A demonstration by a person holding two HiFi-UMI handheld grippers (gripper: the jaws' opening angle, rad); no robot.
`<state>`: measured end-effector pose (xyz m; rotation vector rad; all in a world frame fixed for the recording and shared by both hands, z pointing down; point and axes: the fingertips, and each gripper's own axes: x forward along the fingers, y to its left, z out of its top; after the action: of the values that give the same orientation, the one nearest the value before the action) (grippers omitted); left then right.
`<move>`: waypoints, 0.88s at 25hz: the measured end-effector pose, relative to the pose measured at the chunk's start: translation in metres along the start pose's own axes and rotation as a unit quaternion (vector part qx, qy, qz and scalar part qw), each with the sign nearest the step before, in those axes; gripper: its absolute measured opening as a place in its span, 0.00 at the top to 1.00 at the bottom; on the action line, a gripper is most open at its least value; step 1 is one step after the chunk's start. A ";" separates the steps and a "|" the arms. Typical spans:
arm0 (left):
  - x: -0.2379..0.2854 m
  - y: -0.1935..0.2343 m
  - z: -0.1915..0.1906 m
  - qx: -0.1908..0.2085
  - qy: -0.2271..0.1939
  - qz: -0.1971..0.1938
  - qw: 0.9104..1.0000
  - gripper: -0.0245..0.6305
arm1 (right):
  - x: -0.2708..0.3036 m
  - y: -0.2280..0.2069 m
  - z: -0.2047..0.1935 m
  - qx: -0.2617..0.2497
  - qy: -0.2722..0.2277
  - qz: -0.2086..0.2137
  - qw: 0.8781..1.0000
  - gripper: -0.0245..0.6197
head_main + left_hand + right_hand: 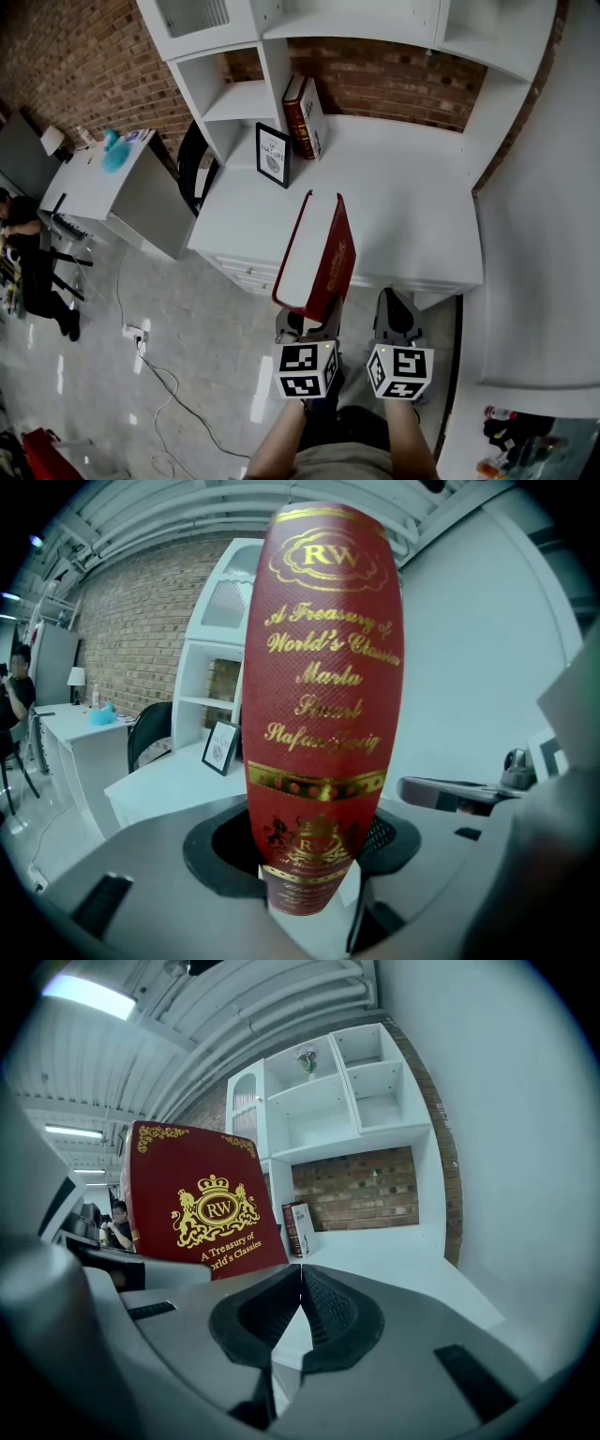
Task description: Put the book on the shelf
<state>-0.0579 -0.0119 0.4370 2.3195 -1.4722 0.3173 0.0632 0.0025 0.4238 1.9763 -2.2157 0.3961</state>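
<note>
A thick red book [319, 258] with gold lettering is held upright above the front edge of the white desk [412, 216]. My left gripper [309, 328] is shut on its lower end; in the left gripper view the spine [323, 714] rises between the jaws. My right gripper [396, 314] is just right of the book, shut with nothing in it, jaws meeting [298, 1312]. The book's cover [202, 1208] shows at its left. The white shelf unit [239, 98] stands at the desk's back, with two books [305, 117] leaning beside it.
A small framed sign [273, 155] stands on the desk in front of the shelf. A black chair [192, 169] sits left of the desk, a second white table [103, 183] beyond it. A person [23, 253] sits far left. Cables [164, 375] lie on the floor.
</note>
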 end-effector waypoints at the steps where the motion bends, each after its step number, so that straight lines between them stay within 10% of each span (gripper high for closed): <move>1: 0.006 0.004 0.003 0.001 0.000 -0.001 1.000 0.59 | 0.008 0.001 0.003 0.000 -0.001 0.000 1.000 0.94; 22: 0.096 0.058 0.030 -0.005 0.021 -0.015 1.000 0.59 | 0.108 -0.007 0.016 0.005 0.015 -0.026 1.000 0.94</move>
<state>-0.0692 -0.1255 0.4572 2.3113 -1.4138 0.3488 0.0576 -0.1053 0.4400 2.0154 -2.1430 0.4269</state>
